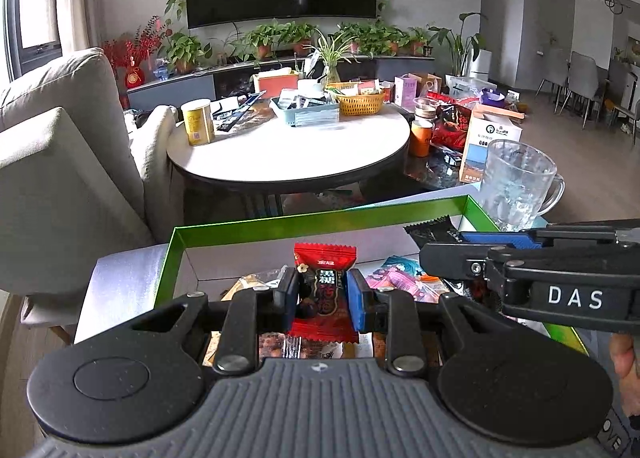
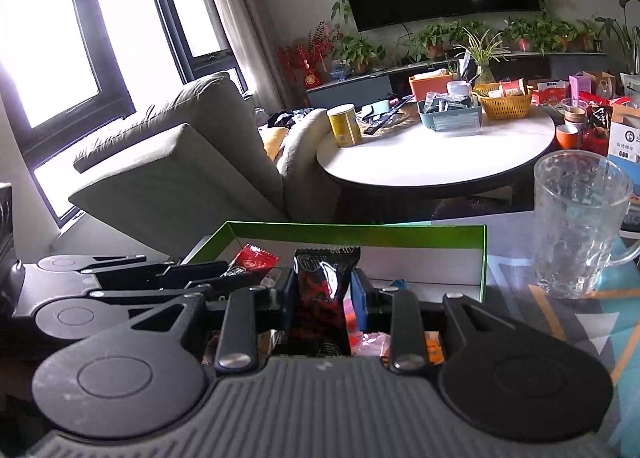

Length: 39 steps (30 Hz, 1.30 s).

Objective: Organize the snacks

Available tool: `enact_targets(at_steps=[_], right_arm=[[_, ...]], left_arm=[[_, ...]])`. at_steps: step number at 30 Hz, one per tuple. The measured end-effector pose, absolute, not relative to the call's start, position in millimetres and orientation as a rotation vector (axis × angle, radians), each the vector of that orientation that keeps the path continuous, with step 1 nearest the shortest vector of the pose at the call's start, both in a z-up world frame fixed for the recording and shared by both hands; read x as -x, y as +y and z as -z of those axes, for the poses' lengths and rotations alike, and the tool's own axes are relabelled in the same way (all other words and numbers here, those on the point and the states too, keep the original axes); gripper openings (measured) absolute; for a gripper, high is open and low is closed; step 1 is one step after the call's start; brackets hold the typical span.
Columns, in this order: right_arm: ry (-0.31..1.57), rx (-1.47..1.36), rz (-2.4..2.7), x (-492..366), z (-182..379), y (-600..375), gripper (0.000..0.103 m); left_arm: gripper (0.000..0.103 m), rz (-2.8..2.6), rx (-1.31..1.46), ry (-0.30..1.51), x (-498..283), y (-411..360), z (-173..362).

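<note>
My left gripper is shut on a red snack packet, held upright above the green-rimmed box. In the right wrist view my right gripper is shut on a black snack packet with red print, also over the green-rimmed box. The right gripper reaches in from the right of the left wrist view, the black packet poking out past its tip. The left gripper with the red packet shows at the left of the right wrist view. Several loose snacks lie inside the box.
A clear glass mug stands just right of the box, the glass mug at right in the other view. Beyond is a round white table crowded with a yellow can, baskets and bags. A grey sofa is at left.
</note>
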State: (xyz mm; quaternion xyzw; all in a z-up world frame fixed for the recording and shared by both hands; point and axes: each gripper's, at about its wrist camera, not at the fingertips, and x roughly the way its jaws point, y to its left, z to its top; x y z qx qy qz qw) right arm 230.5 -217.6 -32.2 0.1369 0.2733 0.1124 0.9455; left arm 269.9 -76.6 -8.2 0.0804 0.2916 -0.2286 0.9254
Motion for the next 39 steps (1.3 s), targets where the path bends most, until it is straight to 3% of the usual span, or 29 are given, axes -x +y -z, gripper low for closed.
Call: enact_targets(at_steps=[6,10,14,23,30,39], right_arm=[[0.573,-0.295,-0.207,-234.2,32.9,-218.0,0.039],[0.592,-0.327,-0.188,-232.1,34.7,-220.5,0.057],[0.586,-0.344,-0.188,-223.6,31.2,-220.9,0.058],[0.53,-0.284,-0.189,-184.8,8.7,-206.1,0.064],[0.494,-0.287,-0.191,-143.5,-4.2,-193.2,0.076],[0.473,-0.284,-0.183,-99.7,-13.0,-178.5,0.076]], left_arm=[[0.026,0.463,-0.169,0.602,-269.0,-77.5,10.5],[0.038,0.433,-0.172,0.609,-265.2,-77.3,10.9],[0.047,0.402,-0.152,0.592,-256.9,-71.3,5.9],[0.048,0.351,-0.112,0.541,-221.5,-52.7,-17.7],[0.048,0.288,-0.123,0.551,-179.2,-37.6,-27.0],[0.048,0.243,-0.062,0.527,-128.8,-8.1,-41.6]])
